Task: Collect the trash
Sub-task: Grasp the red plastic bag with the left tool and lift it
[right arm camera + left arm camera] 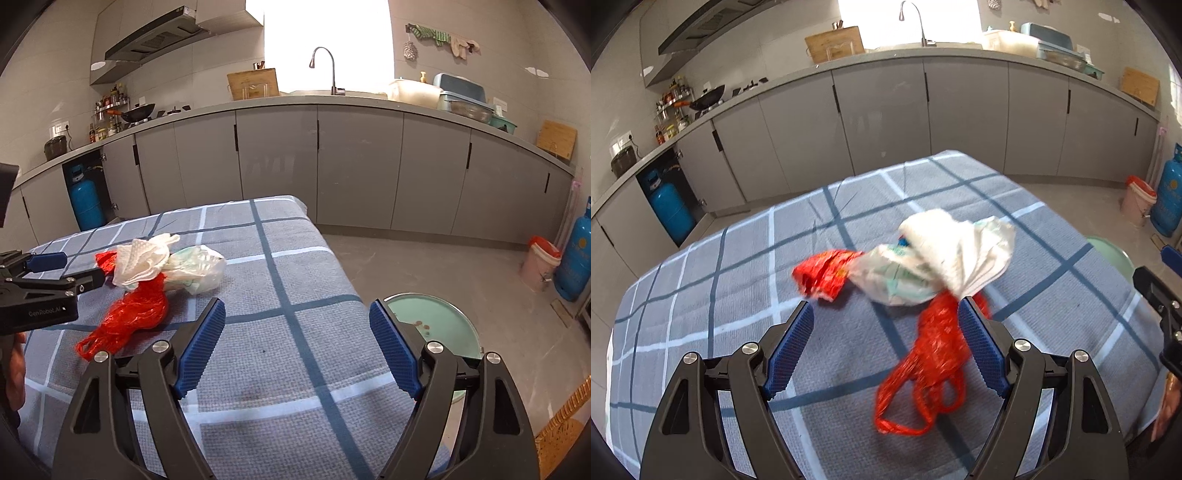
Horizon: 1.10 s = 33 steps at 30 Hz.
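The trash lies in one heap on the checked tablecloth: a white tissue, a clear plastic wrapper and a red net bag. The left gripper hangs just over the heap, jaws wide, the red bag partly between them but not pinched. The right gripper stands wide and empty over bare cloth. Step in hand, apparently: approach. Next: lower the left jaws around the bag and close, then carry it to the green bin beside the table.
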Motion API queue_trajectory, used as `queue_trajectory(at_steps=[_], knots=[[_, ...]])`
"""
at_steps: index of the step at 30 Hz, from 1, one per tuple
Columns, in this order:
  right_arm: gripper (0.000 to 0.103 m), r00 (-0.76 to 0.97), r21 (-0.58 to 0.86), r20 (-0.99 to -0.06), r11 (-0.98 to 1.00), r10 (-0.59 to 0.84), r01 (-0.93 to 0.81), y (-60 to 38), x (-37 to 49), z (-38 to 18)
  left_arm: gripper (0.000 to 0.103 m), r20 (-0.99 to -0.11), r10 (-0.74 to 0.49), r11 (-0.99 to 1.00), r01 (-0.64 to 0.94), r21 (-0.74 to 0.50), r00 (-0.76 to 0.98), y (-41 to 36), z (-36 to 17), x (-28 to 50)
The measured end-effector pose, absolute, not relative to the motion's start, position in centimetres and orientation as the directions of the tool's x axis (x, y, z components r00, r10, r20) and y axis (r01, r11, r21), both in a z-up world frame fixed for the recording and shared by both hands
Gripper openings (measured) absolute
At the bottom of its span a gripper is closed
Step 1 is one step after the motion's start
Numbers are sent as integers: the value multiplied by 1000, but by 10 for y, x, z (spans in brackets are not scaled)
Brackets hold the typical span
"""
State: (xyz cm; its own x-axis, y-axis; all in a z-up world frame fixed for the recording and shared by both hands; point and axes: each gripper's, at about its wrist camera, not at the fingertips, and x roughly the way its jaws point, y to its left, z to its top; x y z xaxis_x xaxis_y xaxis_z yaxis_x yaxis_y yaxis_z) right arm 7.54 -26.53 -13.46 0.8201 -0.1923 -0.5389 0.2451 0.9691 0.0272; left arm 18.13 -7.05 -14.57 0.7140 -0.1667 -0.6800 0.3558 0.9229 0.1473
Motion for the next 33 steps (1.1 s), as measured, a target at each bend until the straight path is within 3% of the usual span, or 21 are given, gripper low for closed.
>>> queue_trajectory(at_steps=[17, 19, 21, 24, 33], knots=[[82, 813, 27, -555, 973, -175, 228, -255, 75, -145, 77, -755, -197, 890, 437, 130, 625, -96, -193, 180], [82, 814, 25, -554, 974, -174, 225, -255, 75, -144, 60, -760, -206, 885, 449, 123, 616, -97, -195, 180], [82, 815, 24, -553, 975, -171, 220, -253, 77, -144, 31, -772, -223, 875, 471, 111, 596, -97, -196, 178], [82, 816, 19, -554, 977, -166, 212, -250, 79, -144, 8, -769, -238, 866, 488, 109, 593, -95, -193, 174], [82, 824, 6, -547, 984, -148, 180, -236, 88, -136, 5, -712, -218, 880, 450, 152, 667, -58, -163, 156]])
